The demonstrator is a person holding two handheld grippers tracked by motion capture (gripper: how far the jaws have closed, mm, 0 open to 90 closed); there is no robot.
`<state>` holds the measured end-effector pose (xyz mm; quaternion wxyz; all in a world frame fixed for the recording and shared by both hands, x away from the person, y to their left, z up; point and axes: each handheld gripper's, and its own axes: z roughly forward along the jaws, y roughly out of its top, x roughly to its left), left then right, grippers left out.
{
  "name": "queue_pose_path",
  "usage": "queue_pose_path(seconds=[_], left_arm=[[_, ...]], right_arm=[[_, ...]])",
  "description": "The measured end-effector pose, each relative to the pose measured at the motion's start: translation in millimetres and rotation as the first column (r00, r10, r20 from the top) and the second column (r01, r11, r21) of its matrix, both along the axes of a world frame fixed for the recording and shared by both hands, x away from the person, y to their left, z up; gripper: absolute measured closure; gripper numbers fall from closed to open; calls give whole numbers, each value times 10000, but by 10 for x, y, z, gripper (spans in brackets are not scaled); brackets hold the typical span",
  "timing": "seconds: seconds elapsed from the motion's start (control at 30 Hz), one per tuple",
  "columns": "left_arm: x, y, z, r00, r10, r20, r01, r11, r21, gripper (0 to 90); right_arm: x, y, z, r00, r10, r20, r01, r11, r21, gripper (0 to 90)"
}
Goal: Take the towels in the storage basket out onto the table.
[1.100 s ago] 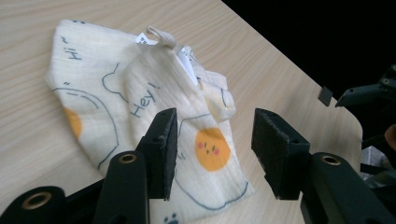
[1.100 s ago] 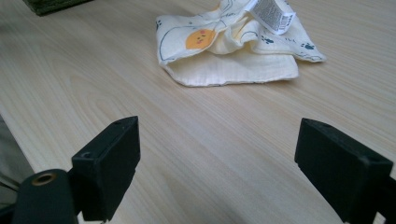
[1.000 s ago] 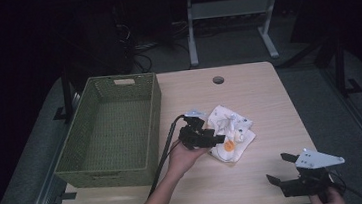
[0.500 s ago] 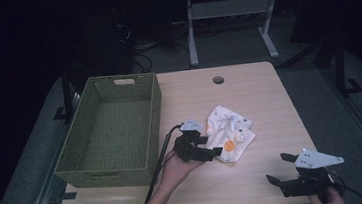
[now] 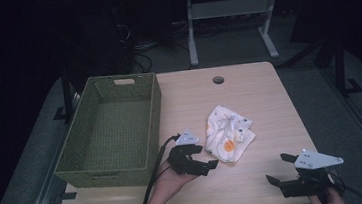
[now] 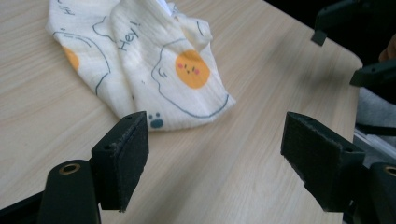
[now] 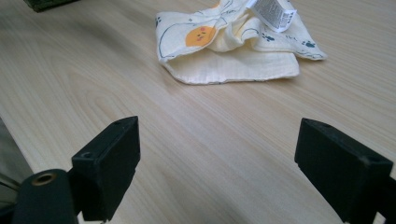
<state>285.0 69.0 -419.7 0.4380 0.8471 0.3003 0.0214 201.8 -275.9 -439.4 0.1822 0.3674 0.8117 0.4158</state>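
Cloth [image 5: 229, 135] lies crumpled on the bench [image 5: 253, 95], right of centre and toward my near edge, apart from both claws. It is cream with fried-egg cartoons, dark outlines and small paw prints; a white care label [image 7: 272, 8] sticks up from its folds in the right gripper view.

Left claw [image 5: 207, 159] sits just beside the cloth's near-left corner, held in my left hand [image 5: 169, 183]. Jaws spread wide, nothing between them. In the left gripper view the cloth's lower edge with a blue paw print [image 6: 157, 122] lies just beyond the left pad, not touching it that I can tell.

Right claw [image 5: 277, 169] hovers at the near right corner of the bench, well apart from the cloth. Jaws also wide open and empty; I see bare wood grain between the pads in the right gripper view, with the cloth farther ahead.

Green woven basket [image 5: 154, 109] stands on the left side of the bench, beside my left hand. A round cable hole [image 5: 218, 80] sits near the far edge.
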Motion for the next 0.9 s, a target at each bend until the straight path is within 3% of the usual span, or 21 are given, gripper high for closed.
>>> queue_pose_path(seconds=[0.2,0.43,0.67,0.73,0.83,0.9], left_arm=[[-110,36,-23,9998,-10,206,10,10000,6,234],[-216,148,-70,9999,107,80,-105,9996,-267,242],[-368,232,-92,9983,197,545,-190,9997,-148,242],[-405,250,-115,9988,116,481,-103,9996,-271,241],[-472,269,-172,9973,79,734,-64,9998,-205,241],[-487,258,-205,9976,-171,677,169,9999,31,241]], right_arm=[[-12,-1,-3,10000,6,-6,-6,10000,0,139],[-17,2,-4,10000,11,-19,-10,10000,50,139],[-18,8,-8,10000,17,-3,-17,10000,19,139],[-25,8,-6,10000,23,7,-23,10000,37,139],[-33,11,-3,10000,28,-4,-27,10000,55,139],[-40,24,-1,9999,130,17,-130,9999,47,139]])
